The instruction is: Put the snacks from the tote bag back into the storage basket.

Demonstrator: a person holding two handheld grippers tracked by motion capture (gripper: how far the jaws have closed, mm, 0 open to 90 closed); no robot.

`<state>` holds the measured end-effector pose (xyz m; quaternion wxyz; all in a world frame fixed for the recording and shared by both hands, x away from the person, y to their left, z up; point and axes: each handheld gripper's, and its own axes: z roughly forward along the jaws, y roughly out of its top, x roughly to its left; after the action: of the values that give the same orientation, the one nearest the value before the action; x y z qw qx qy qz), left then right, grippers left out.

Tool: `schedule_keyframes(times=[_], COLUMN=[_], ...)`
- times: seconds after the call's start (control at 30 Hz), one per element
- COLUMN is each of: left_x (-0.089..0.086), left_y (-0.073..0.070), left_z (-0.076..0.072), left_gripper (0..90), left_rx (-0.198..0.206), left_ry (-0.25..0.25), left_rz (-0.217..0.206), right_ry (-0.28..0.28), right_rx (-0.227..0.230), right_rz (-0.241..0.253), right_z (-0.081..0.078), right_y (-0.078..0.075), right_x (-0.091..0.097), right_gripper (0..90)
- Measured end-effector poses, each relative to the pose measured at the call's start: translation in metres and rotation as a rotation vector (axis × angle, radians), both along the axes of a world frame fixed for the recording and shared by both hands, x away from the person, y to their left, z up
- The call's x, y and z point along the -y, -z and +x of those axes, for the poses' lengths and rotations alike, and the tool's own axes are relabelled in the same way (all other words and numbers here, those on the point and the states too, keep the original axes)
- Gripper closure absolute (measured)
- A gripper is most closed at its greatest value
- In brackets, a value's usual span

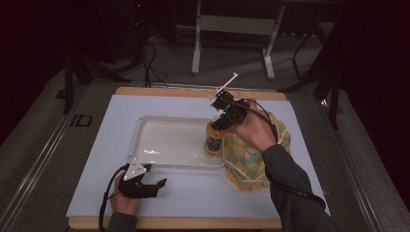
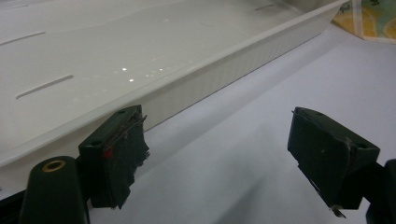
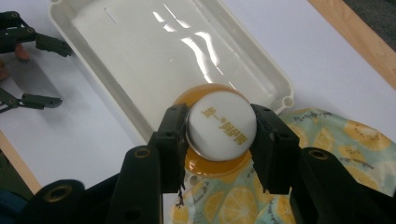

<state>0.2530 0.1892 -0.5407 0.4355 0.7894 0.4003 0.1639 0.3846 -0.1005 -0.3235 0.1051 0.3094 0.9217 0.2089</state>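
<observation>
A: What is the right gripper (image 3: 222, 140) doing?

B: It is pinching a bottle (image 3: 217, 165) by its white cap (image 3: 222, 125). One black jaw is pressing on each side of the cap. The cap is carrying yellow printed characters, and orange liquid is showing around it from above.

A: Where is the bottle sitting?

B: In the high view the bottle (image 1: 213, 138) is standing upright at the right end of the white tray (image 1: 145, 159), just beside the right wall. I cannot tell if it is resting on the tray floor or hanging a little over it.

A: And what is lying beside the tray?

B: A cloth with a lemon pattern (image 1: 251, 169) is lying on the white mat (image 1: 193, 198), touching the right edge of the tray. The person's right hand (image 1: 254, 128) is reaching over this cloth.

A: What about the left gripper (image 1: 153, 186)?

B: It is lying low at the near left of the mat, just in front of the tray. Its jaws are spread wide and are holding nothing. In the left gripper view the tray wall (image 2: 210, 77) is running just beyond the left jaw, and only bare mat is lying between the two jaws.

A: Is the left hand (image 1: 123, 200) gripping it?

B: Yes, it is holding the gripper from behind, near the wooden table edge (image 1: 193, 223).
</observation>
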Motion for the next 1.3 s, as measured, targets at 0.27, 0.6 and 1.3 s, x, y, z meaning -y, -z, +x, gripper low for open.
schedule_keyframes(times=[0.27,0.6,1.3], left_x=[0.0,0.0,0.0], left_y=[0.0,0.0,0.0], left_z=[0.0,0.0,0.0], left_gripper=[19.2,19.2,19.2], left_rx=[0.0,0.0,-0.002], left_ry=[-0.002,-0.002,-0.003], left_rz=[-0.004,-0.004,-0.002], right_ry=[-0.008,-0.011,-0.025], right_rx=[-0.005,-0.016,-0.031], right_rz=[-0.002,-0.005,-0.014], right_z=[-0.002,-0.004,-0.008], right_y=[0.007,0.014,0.028], right_x=[0.001,0.002,0.001], right_gripper=[58.8,58.8,58.8])
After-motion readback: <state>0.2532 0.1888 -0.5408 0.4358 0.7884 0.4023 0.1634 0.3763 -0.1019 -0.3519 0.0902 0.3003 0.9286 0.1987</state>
